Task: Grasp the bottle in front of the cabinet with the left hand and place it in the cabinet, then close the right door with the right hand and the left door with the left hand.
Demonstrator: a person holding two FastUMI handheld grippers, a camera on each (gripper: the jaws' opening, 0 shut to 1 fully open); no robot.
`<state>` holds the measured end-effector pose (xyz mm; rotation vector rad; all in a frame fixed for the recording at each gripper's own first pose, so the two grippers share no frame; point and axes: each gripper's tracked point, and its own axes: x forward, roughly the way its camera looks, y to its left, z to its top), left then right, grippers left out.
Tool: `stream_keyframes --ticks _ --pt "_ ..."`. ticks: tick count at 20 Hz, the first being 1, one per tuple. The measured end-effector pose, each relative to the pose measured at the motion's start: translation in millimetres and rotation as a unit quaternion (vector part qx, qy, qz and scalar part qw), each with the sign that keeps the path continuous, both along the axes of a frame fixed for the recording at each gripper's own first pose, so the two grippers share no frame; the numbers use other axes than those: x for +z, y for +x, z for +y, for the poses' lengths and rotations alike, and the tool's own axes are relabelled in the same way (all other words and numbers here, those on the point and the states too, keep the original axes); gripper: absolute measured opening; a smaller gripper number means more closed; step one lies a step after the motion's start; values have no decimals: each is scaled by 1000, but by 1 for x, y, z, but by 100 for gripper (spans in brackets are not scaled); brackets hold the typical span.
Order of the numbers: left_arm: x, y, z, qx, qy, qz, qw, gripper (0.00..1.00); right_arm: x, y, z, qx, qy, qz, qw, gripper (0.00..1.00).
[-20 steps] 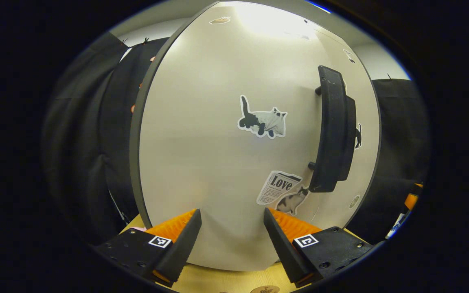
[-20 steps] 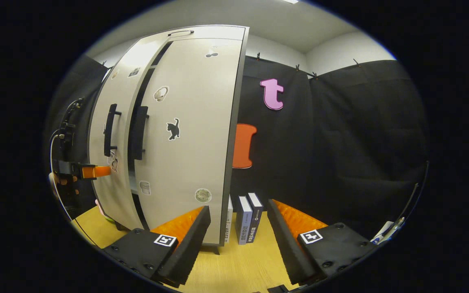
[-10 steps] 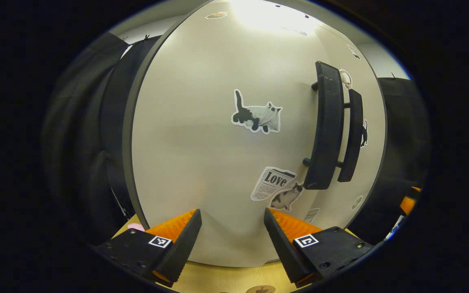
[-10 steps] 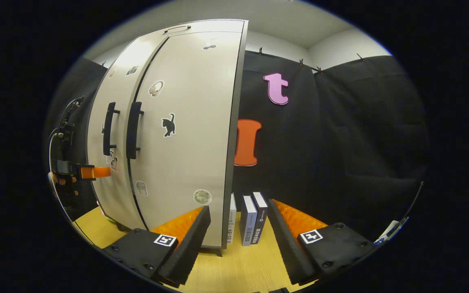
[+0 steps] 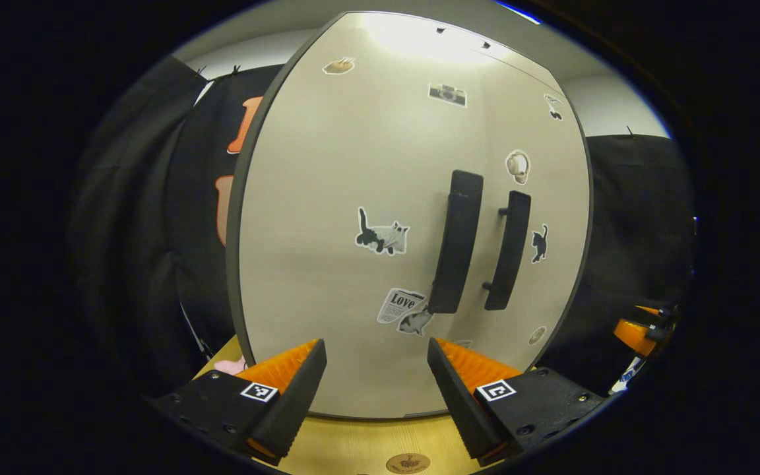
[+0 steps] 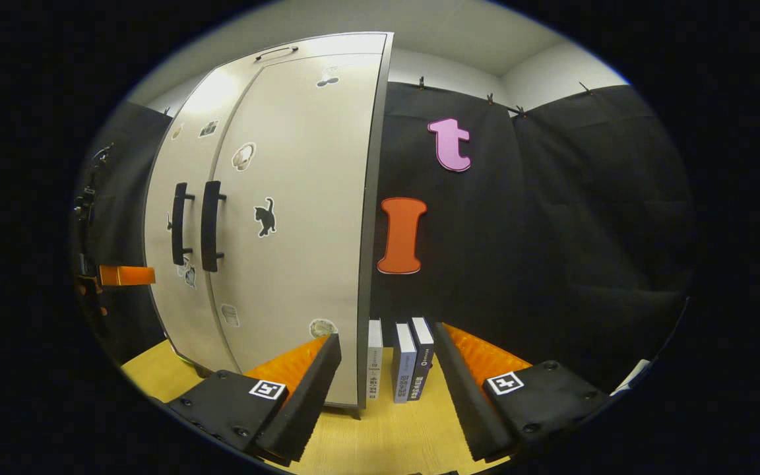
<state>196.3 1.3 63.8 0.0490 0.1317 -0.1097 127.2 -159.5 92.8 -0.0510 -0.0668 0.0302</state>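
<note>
change: left door (image 5: 353, 218) now flush with right door (image 6: 294, 218), cabinet (image 6: 373, 198) shut, task looks finished | bottle: not visible, judged inside | left gripper (image 5: 373, 389): has drawn back from door, jaws apart, empty | right gripper (image 6: 386, 389): low over surface (image 6: 386, 435), jaws apart, empty, facing books (image 6: 406, 359)

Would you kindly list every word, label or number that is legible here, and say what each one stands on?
"Love": heading of the newspaper-style sticker on the pale grey left cabinet door.
Finer print beneath that heading: too small to read.
Spine labels on the three upright books beside the cabinet: too small to read.
Round emblem on the light wooden tabletop: blurred.
</note>
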Motion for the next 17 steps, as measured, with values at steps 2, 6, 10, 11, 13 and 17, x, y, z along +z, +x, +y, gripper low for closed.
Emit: stream_keyframes --ticks 2,6,10,11,13,17 --pt "15 -17 1 4 2 -13 1000 94 6 -3 -3 4 0 -4 1000 95" --pt "40 -48 4 12 -5 -34 999 94 16 -12 -5 10 -2 -9 1000 95" --pt "54 -69 14 29 -12 -47 998 94 20 -20 -3 14 -10 -16 1000 95" --pt "55 -73 18 33 -15 -48 998 94 21 -22 -1 16 -11 -18 1000 95" --pt "57 -83 27 43 -18 -51 998 94 22 -26 5 21 -10 -20 1000 95" --pt "65 -106 49 52 -22 -61 997 94 20 -41 21 24 -7 -24 999 95"
